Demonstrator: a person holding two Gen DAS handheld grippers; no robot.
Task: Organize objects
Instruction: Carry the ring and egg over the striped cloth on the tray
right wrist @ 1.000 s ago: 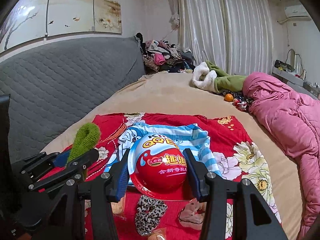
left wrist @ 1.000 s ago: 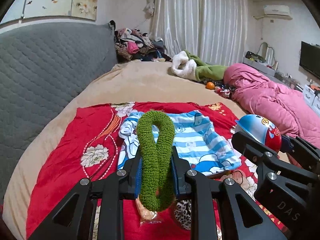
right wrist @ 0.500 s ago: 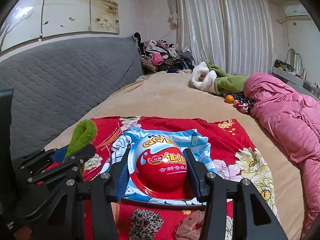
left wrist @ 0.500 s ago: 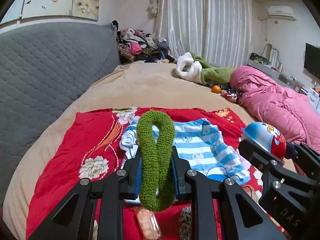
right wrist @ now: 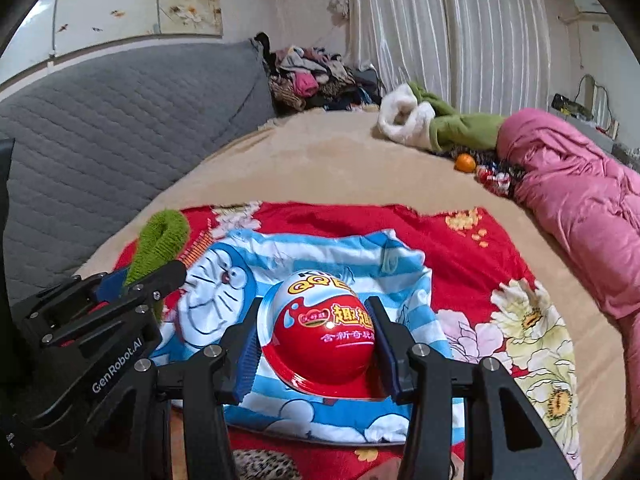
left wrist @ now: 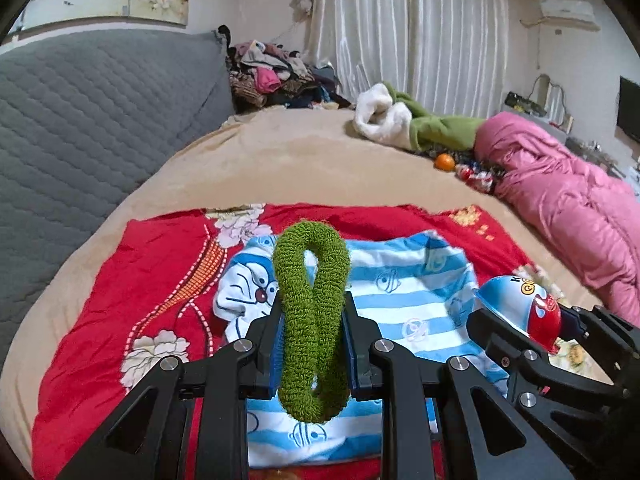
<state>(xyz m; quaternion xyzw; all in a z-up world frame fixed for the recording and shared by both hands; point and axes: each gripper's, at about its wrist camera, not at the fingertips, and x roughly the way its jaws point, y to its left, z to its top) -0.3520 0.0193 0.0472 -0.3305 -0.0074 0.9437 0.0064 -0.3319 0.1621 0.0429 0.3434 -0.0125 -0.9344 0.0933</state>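
Observation:
My left gripper (left wrist: 312,320) is shut on a green fuzzy hair scrunchie (left wrist: 311,280), held upright above a blue-and-white striped Doraemon bag (left wrist: 408,292). My right gripper (right wrist: 316,336) is shut on a red, blue and white toy egg (right wrist: 324,328), held over the same bag (right wrist: 224,292). Each gripper shows in the other's view: the right one with the egg (left wrist: 520,312) at the lower right, the left one with the scrunchie (right wrist: 160,240) at the lower left. The bag lies on a red floral cloth (left wrist: 160,264) on the bed.
A leopard-print scrunchie (right wrist: 264,466) lies on the cloth below the bag. A pink quilt (right wrist: 580,200) fills the right side. A green-and-white garment (left wrist: 416,124), an orange (left wrist: 445,162) and a clothes pile (left wrist: 276,76) sit far back. A grey headboard (left wrist: 92,120) is at left.
Both grippers have moved forward over the striped bag, still holding the scrunchie and the egg. The small items on the cloth below have mostly dropped out of view.

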